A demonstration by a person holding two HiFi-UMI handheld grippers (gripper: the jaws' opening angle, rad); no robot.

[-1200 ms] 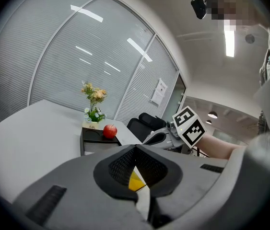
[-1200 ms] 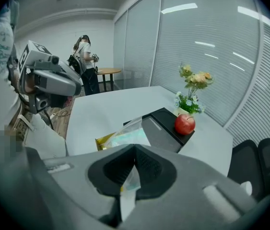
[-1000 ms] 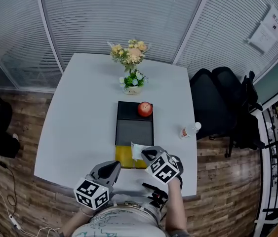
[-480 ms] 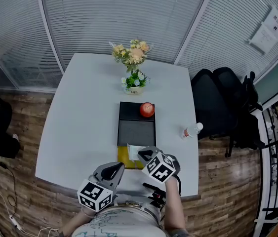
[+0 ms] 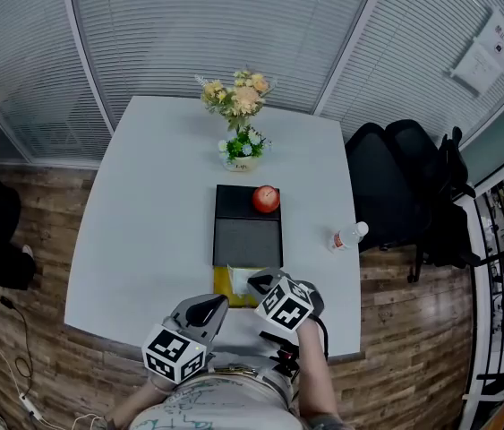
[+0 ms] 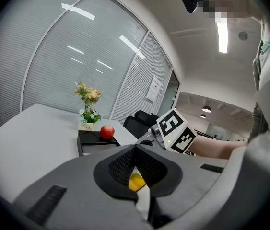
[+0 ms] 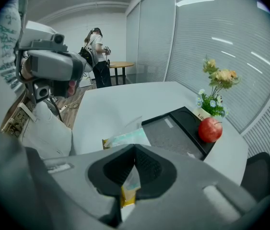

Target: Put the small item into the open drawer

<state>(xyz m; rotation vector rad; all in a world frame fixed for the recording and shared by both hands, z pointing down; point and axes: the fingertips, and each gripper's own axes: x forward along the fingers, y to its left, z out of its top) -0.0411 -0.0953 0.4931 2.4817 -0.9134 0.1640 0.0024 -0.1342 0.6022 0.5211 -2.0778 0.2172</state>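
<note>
1. Right gripper (image 7: 135, 153): jaws clenched on a corner of the thin, translucent packet (image 7: 125, 139); ribbed dark pads hide the pinched edge.
2. Packet sits over the yellow-lined open drawer (image 5: 224, 284), which the grippers partly cover.
3. Left gripper (image 6: 135, 151): jaws pressed together, empty.
4. Round red apple (image 5: 266, 199) on the flat black cabinet (image 5: 234, 202).
</note>
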